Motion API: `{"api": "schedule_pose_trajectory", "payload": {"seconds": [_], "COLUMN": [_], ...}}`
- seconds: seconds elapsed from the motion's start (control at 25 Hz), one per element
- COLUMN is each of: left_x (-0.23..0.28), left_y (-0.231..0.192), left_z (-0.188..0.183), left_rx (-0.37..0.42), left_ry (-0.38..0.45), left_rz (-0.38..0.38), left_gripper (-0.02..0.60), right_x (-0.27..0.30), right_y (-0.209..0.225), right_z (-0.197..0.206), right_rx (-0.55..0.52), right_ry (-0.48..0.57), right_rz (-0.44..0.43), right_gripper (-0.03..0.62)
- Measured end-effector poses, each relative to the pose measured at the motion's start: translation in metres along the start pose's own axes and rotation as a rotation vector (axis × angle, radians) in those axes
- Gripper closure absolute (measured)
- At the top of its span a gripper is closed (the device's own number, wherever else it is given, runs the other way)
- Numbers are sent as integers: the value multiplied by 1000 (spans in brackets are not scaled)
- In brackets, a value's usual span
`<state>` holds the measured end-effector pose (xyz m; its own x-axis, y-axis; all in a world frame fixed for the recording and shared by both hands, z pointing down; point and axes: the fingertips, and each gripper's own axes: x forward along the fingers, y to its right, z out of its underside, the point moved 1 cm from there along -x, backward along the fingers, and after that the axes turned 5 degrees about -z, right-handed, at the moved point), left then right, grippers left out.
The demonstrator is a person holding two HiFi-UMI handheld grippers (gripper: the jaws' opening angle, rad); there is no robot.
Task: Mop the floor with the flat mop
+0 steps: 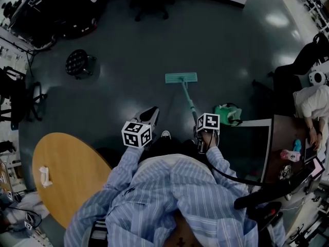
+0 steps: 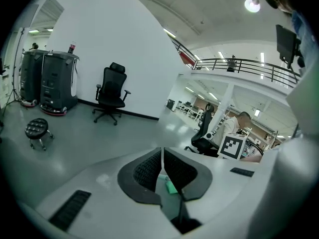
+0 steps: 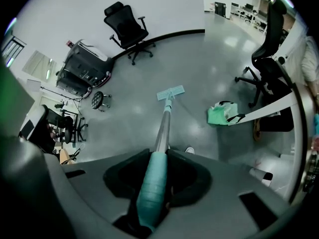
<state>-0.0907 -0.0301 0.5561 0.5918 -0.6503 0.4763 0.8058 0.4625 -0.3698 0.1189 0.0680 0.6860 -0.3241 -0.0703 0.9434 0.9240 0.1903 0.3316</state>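
Note:
The flat mop rests its teal head (image 1: 181, 77) flat on the grey floor ahead of me; the head also shows in the right gripper view (image 3: 170, 92). Its metal handle (image 3: 163, 126) slants back to a teal grip (image 3: 151, 190). My right gripper (image 3: 158, 157) is shut on that grip, and in the head view it (image 1: 199, 130) sits beside its marker cube. My left gripper (image 1: 149, 114) hovers left of the handle, apart from it. In its own view the left gripper (image 2: 162, 156) has its jaws pressed together with nothing between them.
A round wooden table (image 1: 67, 174) stands at my lower left. A black stool (image 1: 78, 63) and an office chair (image 1: 149, 4) are farther off. A green bag (image 1: 227, 113) lies by a desk (image 1: 257, 143) on the right, where a person (image 1: 311, 104) sits.

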Motion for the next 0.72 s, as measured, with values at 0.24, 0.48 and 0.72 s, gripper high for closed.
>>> {"api": "schedule_pose_trajectory", "payload": {"seconds": [0.24,0.48,0.72], "left_x": [21,56,101], "left_y": [-30,-27,-42], "left_z": [-31,-52,-79], "left_rx": [6,8,-38], "left_ry": [-8,-5,11], "left_rz": [23,11,-72], "left_gripper": [561,561,561], "right_x": [12,13,17], "right_y": [-30,-23,-20], "right_z": [-59,-127,-227], "right_rx": [1,-21,-77], "right_ry": [6,10,1], "right_rz": [8,7,12], "right_gripper": [476,476,476]}}
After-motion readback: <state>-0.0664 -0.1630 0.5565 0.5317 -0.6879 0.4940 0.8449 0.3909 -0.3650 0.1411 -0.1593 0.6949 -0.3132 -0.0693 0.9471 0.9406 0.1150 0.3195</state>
